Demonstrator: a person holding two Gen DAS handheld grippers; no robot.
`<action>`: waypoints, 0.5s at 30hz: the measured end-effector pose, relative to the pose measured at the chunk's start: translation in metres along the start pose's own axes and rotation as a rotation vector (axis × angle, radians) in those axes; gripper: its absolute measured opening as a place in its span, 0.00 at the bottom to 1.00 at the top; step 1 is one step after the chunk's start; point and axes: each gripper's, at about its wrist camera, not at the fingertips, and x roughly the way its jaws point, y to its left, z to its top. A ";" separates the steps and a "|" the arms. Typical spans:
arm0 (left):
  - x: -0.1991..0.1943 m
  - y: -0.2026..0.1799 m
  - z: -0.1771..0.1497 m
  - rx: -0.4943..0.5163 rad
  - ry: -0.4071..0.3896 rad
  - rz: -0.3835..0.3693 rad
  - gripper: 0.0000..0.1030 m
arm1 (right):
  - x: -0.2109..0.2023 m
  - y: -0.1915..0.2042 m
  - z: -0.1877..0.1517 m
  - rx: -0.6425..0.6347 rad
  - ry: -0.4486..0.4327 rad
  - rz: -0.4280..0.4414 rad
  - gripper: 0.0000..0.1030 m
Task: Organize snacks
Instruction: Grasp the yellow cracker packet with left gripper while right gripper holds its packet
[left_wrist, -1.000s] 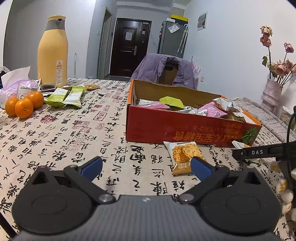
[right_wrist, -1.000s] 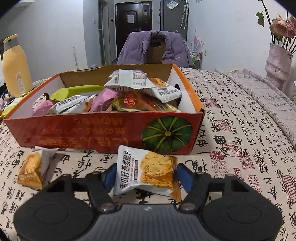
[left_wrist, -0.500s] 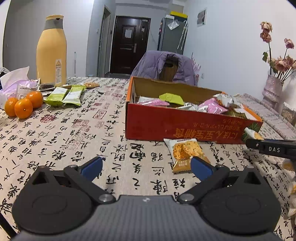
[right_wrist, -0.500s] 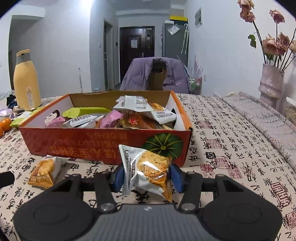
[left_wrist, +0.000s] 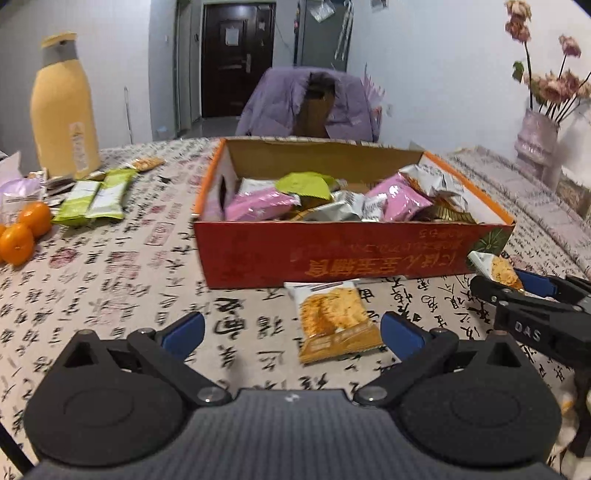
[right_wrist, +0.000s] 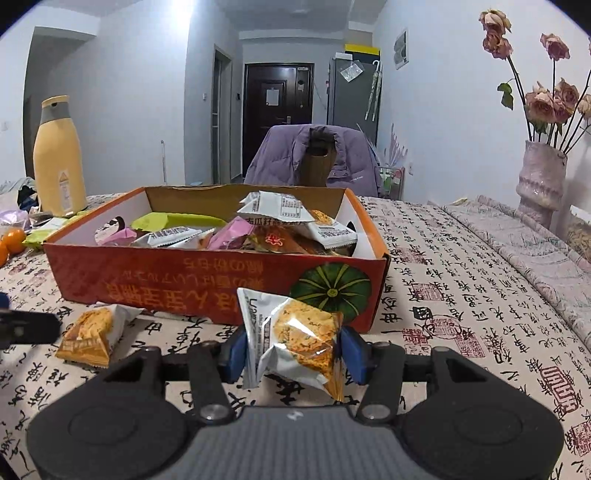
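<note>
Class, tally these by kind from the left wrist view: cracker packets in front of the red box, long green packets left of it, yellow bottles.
Cracker packets: 2
Green packets: 2
Yellow bottle: 1
Total: 5

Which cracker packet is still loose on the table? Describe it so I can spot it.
Find the red cardboard box of snacks. The loose cracker packet lies flat on the tablecloth before its front wall, ahead of the open left gripper. Its twin is pinched upright in the right gripper.
</note>
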 end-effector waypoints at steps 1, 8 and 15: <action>0.006 -0.004 0.003 0.000 0.013 0.006 1.00 | 0.000 -0.001 0.000 0.004 -0.003 0.002 0.51; 0.033 -0.024 0.011 0.006 0.060 0.042 1.00 | -0.002 -0.006 0.000 0.030 -0.008 0.002 0.51; 0.052 -0.032 0.009 -0.008 0.109 0.071 0.94 | -0.001 -0.006 0.000 0.031 -0.006 0.020 0.51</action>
